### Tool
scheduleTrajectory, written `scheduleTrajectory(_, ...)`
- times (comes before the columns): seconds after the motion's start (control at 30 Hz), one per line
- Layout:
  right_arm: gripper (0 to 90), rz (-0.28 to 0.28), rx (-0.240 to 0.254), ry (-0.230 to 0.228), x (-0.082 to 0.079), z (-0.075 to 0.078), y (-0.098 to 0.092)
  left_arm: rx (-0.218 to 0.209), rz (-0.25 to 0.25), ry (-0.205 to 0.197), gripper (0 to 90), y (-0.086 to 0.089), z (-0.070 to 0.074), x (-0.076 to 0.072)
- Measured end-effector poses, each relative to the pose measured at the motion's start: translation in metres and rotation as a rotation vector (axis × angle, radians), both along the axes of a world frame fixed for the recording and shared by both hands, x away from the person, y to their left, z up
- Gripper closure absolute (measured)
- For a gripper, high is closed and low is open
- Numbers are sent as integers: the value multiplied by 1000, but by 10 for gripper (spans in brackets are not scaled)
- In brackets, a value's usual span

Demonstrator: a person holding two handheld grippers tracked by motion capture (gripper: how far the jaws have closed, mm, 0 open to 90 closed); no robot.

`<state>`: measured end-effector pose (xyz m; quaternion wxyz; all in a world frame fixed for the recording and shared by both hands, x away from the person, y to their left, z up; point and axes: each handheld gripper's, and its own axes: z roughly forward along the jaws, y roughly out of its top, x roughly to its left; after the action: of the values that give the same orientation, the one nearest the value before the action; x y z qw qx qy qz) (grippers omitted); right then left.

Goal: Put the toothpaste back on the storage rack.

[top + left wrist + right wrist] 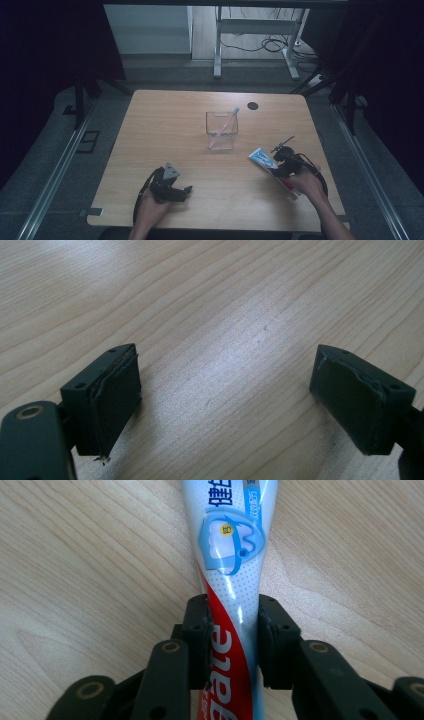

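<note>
The tube point(227, 580) of toothpaste lies flat near the right edge of the bench point(165, 135), toward the near right corner, its crimped end pointing to the middle. It is grasped across its body by the right hand-held gripper point(231, 630), whose jaws are pressed on both sides; the tube is pinched narrow there, so it is judged soft and yielding. It is probably light, and its glossy skin may be slippery. A hold nearer the stiffer cap end would likely deform it less. Part of a red band with white letters reading "gate" can be read between the jaws; above it a blue tooth emblem and Chinese characters are printed, too cut off to read fully.

A clear box point(220, 130) with a pink toothbrush point(223, 128) leaning in it stands mid-bench. The left hand-held gripper point(225, 400) is released, jaws wide apart over bare wood near the front edge.
</note>
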<state>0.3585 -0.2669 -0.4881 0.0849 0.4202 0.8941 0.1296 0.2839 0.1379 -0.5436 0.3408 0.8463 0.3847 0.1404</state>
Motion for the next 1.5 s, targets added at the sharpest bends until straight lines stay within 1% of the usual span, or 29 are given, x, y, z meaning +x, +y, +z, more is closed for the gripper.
scheduleTrajectory(0.07,711,6,-3,-20,-3,1,0,-1,1,-1,131,0,0,0)
scheduleTrajectory(0.1,711,6,-3,-20,-3,1,0,-1,1,-1,131,0,0,0)
scheduleTrajectory(0.13,716,5,4,-31,-5,1,-1,-1,0,0,130,0,0,0)
scheduleTrajectory(0.2,718,2,12,-31,-6,1,-2,-1,0,0,131,0,0,0)
scheduleTrajectory(0.27,720,-3,32,-38,-7,1,-5,-1,0,0,130,0,0,0)
scheduleTrajectory(0.3,720,-3,32,-38,-7,1,-5,-1,0,0,130,0,0,0)
scheduleTrajectory(0.37,723,-7,51,-52,-8,2,-8,-1,0,0,130,0,0,0)
scheduleTrajectory(0.43,723,-11,60,-56,-9,3,-9,-1,0,0,130,0,0,0)
scheduleTrajectory(0.5,725,-14,87,-76,-10,7,-12,-1,0,0,130,0,0,0)
scheduleTrajectory(0.53,725,-14,87,-76,-10,7,-12,-1,0,0,130,0,0,0)
scheduleTrajectory(0.57,725,-15,97,-80,-10,9,-12,0,0,0,130,0,0,0)
scheduleTrajectory(0.6,726,-13,115,-92,-11,12,-14,0,0,0,130,0,0,0)
scheduleTrajectory(0.67,726,-13,130,-107,-13,17,-15,0,0,0,130,0,0,0)
scheduleTrajectory(0.7,726,-13,130,-107,-13,17,-15,0,0,0,131,0,0,0)
scheduleTrajectory(0.73,726,-12,146,-120,-14,21,-15,3,-2,0,130,0,0,0)
scheduleTrajectory(0.77,726,-12,146,-120,-14,21,-15,3,-2,0,130,0,0,0)
scheduleTrajectory(0.8,726,-10,159,-132,-15,25,-15,3,-2,0,130,0,0,0)
scheduleTrajectory(0.83,726,-10,159,-132,-15,25,-15,3,-2,0,130,0,0,0)
scheduleTrajectory(0.87,726,-8,166,-148,-16,29,-15,4,-4,-1,130,0,0,0)
scheduleTrajectory(0.9,727,-6,170,-154,-17,31,-14,4,-4,-1,131,0,0,0)
scheduleTrajectory(0.97,727,-5,177,-159,-17,32,-14,3,-3,0,130,0,0,0)
scheduleTrajectory(1.07,727,2,200,-178,-18,38,-12,2,-1,0,130,0,0,0)
scheduleTrajectory(1.27,727,12,225,-197,-18,45,-8,3,-2,0,130,0,0,0)
scheduleTrajectory(1.5,728,19,242,-217,-18,50,-4,-1,0,0,130,0,0,0)
